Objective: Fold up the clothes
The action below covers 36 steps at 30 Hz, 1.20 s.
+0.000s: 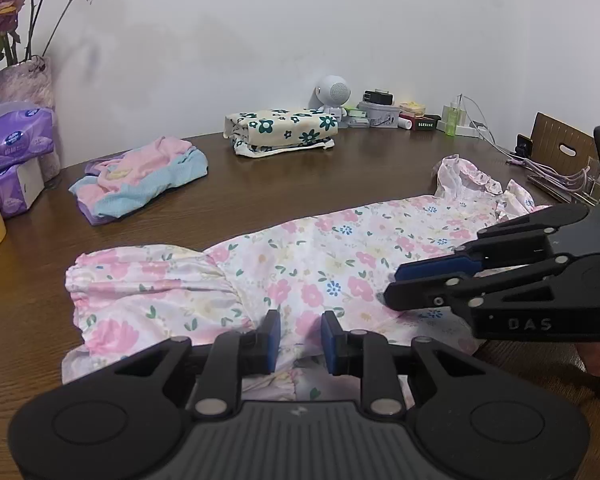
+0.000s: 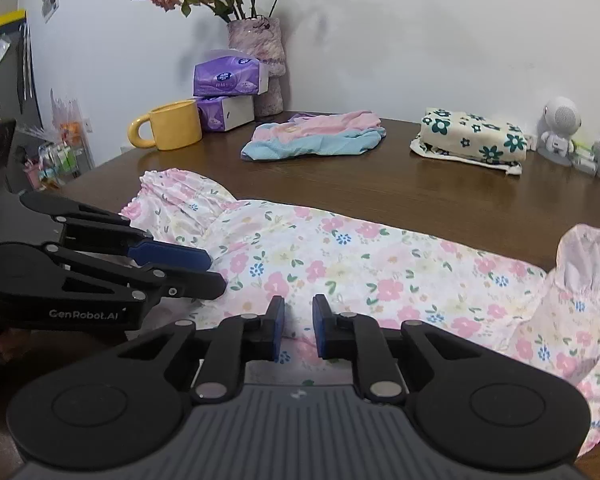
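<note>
Right under both cameras: thin white dress with pink and blue flowers (image 1: 324, 264), spread long and flat along the near edge of the brown wooden tabletop (image 2: 340, 184). Frilly hem bunched up toward the left end, ruffled neck and sleeves toward the right end.

Left gripper (image 1: 300, 336) low over the near side of the dress, jaws apart with a small gap and cloth showing in between, not pinched. Right gripper (image 2: 299, 326) just the same a bit further right, jaws a little apart, cloth under them. Seen from the side in the other camera, each one looks almost closed, with nothing gripped.

Looks very light, soft and floppy. Smooth too, maybe a bit slippery. Will sag and slide, not hold a shape. Not breakable.

Best spots to grab, most likely: the near long edge, one pinch toward each end, so both sides lift together. Should catch all layers, or the top one may peel away. Frills thick and lumpy, so harder to pinch well.

Farther back: folded pink and blue cloth pile (image 1: 140, 184) toward the left, folded cream bundle with dark green flowers (image 1: 282, 132) near the far edge. Looks like two done, this one not yet folded.
</note>
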Each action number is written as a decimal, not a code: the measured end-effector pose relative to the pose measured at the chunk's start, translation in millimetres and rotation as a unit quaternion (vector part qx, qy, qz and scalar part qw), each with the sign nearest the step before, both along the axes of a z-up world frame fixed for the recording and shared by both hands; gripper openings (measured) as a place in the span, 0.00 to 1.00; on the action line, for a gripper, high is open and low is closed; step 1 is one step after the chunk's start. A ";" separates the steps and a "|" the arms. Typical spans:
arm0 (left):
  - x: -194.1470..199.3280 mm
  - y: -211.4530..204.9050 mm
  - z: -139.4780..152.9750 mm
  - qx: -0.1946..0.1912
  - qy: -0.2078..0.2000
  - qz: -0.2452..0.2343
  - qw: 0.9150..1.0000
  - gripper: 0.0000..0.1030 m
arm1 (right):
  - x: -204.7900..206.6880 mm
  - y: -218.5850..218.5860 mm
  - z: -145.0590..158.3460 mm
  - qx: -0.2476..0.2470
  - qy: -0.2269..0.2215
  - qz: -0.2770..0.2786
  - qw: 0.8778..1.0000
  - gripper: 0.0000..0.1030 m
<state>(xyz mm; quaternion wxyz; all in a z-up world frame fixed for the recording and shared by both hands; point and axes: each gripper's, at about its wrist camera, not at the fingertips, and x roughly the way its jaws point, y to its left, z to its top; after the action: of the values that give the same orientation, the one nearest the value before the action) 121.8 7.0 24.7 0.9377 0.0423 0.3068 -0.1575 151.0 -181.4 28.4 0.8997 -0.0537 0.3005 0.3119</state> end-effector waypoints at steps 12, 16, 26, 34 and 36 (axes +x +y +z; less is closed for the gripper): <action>-0.6 -1.5 -1.0 0.006 -0.001 0.000 1.000 0.21 | 7.7 -46.4 -2.4 0.018 0.020 -0.053 0.998 0.10; -1.5 -2.6 -0.8 0.008 -0.002 0.000 1.000 0.21 | 7.7 -60.0 -2.3 0.018 0.023 -0.065 0.997 0.08; -1.2 -2.5 -1.0 0.009 -0.001 -0.001 1.000 0.21 | 6.3 -76.1 -3.7 0.017 0.018 -0.105 0.994 0.06; -1.1 -2.2 -0.8 0.008 -0.001 -0.001 1.000 0.21 | 7.2 -85.2 -4.8 0.001 0.016 -0.129 0.992 0.06; -1.5 -2.0 -0.7 0.007 -0.001 -0.001 1.000 0.21 | 7.6 -86.7 -4.8 -0.002 0.016 -0.132 0.991 0.06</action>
<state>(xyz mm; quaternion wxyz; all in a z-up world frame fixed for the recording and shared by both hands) 120.3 5.0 24.0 0.9375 0.0491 0.3071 -0.1560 158.6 -268.1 23.6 0.9279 -0.0103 0.3201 0.1907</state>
